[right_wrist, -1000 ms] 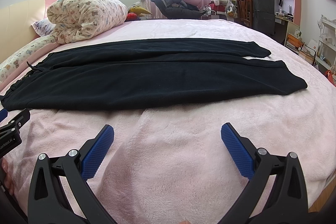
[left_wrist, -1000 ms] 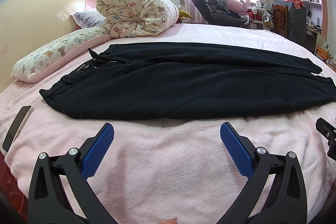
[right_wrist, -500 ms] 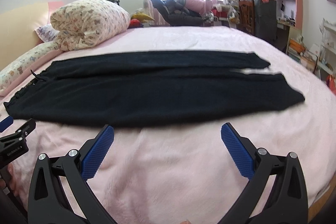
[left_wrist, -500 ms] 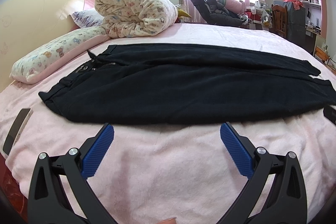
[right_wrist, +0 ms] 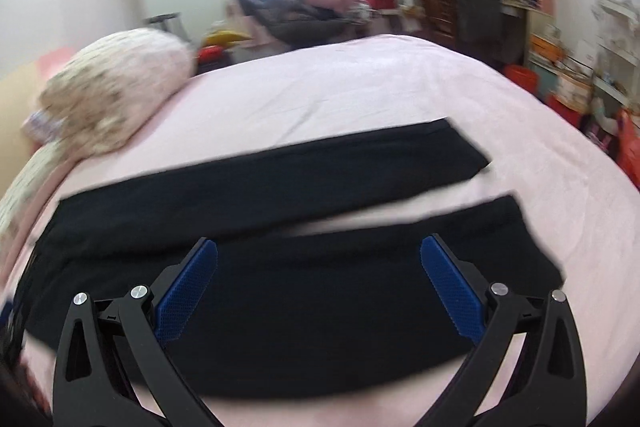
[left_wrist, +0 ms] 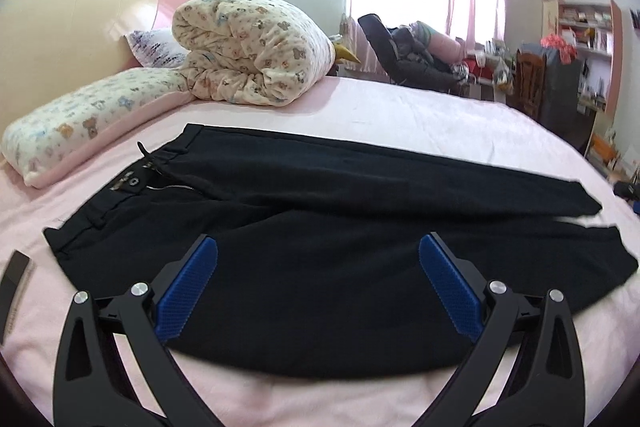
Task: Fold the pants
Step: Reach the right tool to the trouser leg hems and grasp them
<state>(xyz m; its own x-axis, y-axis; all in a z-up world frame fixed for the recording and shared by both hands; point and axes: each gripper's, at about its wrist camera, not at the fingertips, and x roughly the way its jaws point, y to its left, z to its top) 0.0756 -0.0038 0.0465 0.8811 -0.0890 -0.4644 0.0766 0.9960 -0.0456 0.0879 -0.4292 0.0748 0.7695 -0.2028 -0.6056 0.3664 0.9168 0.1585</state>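
Black pants [left_wrist: 340, 227] lie flat on the pink bed, waistband to the left, both legs running right. My left gripper [left_wrist: 318, 287] is open and empty, its blue pads over the near leg close to the waist end. In the right wrist view the pants [right_wrist: 320, 287] show with the two leg ends apart at the right. My right gripper [right_wrist: 319, 287] is open and empty, hovering over the near leg toward its cuff end. That view is motion-blurred.
A rolled floral quilt [left_wrist: 248, 51] and a long pillow [left_wrist: 80, 123] lie at the head of the bed. A phone [left_wrist: 14, 279] lies at the left bed edge. A chair, desk and shelves [left_wrist: 560, 67] stand beyond the bed.
Both grippers have moved forward from the near bed edge to over the pants' near leg. Both stay open. The pants have not moved.
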